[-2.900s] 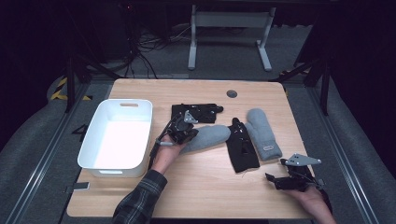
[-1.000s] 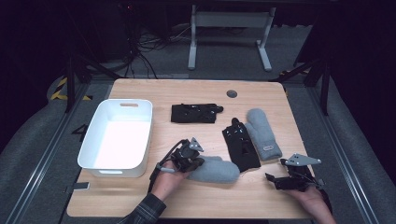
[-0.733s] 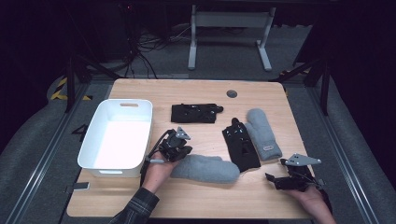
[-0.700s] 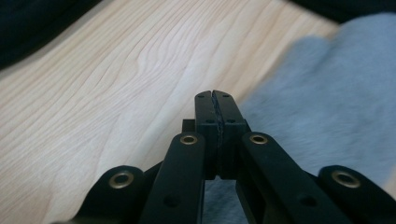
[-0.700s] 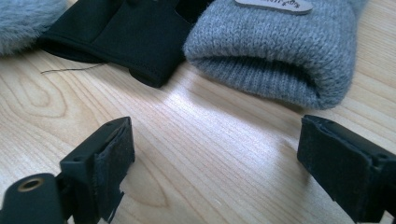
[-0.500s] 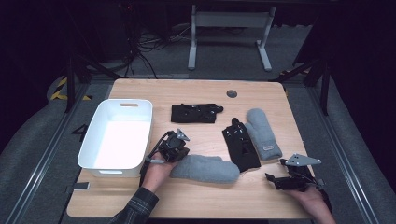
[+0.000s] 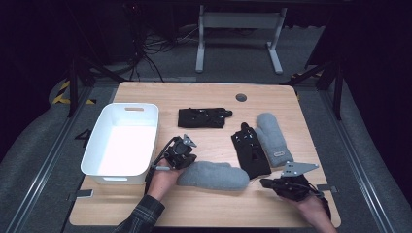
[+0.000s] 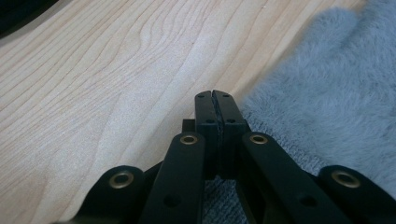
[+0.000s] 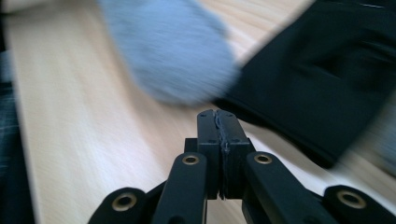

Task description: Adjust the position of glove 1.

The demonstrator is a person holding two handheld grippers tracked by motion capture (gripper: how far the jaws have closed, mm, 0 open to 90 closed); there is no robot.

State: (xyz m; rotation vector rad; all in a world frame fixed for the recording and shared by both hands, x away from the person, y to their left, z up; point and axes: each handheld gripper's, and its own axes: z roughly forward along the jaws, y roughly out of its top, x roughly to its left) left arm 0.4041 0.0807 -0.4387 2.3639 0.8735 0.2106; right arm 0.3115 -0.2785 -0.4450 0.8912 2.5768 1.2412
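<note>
A grey mitten (image 7: 214, 175) lies flat near the table's front, its cuff to the left. My left gripper (image 7: 182, 151) rests at that cuff end, shut with nothing between its pads; in the left gripper view the tips (image 8: 215, 100) are over bare wood with the mitten (image 8: 336, 93) beside and under them. My right gripper (image 7: 266, 183) sits low at the front right, shut and empty, pointing left. Its own blurred view has the tips (image 9: 217, 116) facing the mitten's rounded end (image 9: 173, 56) and a black glove (image 9: 317, 79).
A white bin (image 7: 154, 141) stands at the left. The black glove (image 7: 250, 155) and a second grey mitten (image 7: 273, 138) lie side by side right of centre. Another black glove (image 7: 201, 118) lies further back. A round grommet (image 7: 241, 97) sits near the far edge.
The left gripper set the grey mitten down at the front, drew back left off it and has stayed still since. The right gripper has slid left toward the mitten's tip.
</note>
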